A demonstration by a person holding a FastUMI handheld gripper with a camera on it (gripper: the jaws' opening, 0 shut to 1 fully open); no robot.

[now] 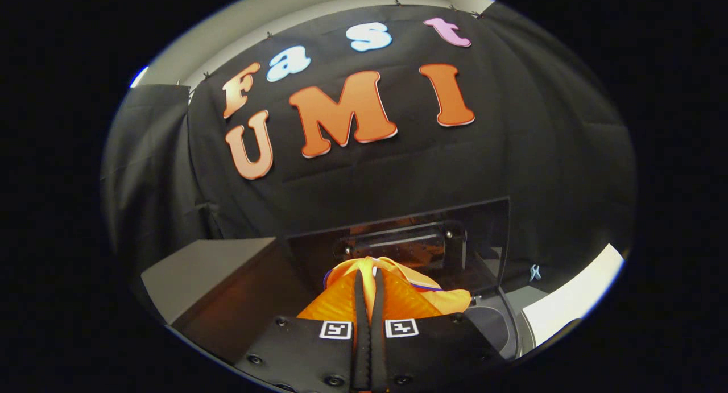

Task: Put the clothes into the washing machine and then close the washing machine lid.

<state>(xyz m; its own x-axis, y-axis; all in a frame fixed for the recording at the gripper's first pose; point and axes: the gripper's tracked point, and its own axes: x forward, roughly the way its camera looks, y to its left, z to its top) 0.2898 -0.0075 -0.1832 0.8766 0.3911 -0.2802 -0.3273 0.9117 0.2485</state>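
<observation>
Two fingers of the gripper [368, 279] stand almost together, only a thin strip of fabric showing between them; both press on a fold of the orange garment [398, 302], which is pinched and held up. Item: orange garment, textured cloth with a narrow purple and white trim along one edge, bunched around and just ahead of the fingers, hanging to either side of them. Item: washing machine lid [483, 234], dark and glossy, raised upright just beyond the garment, with a hinge bar [398, 242] across its lower part. Item: washing machine opening [495, 322], a grey rounded rim below and to the right of the garment; whether the cloth touches it cannot be told. Item: grey box-like surface [210, 268] to the left of the machine. Backdrop: black cloth wall [540, 154] behind everything.
</observation>
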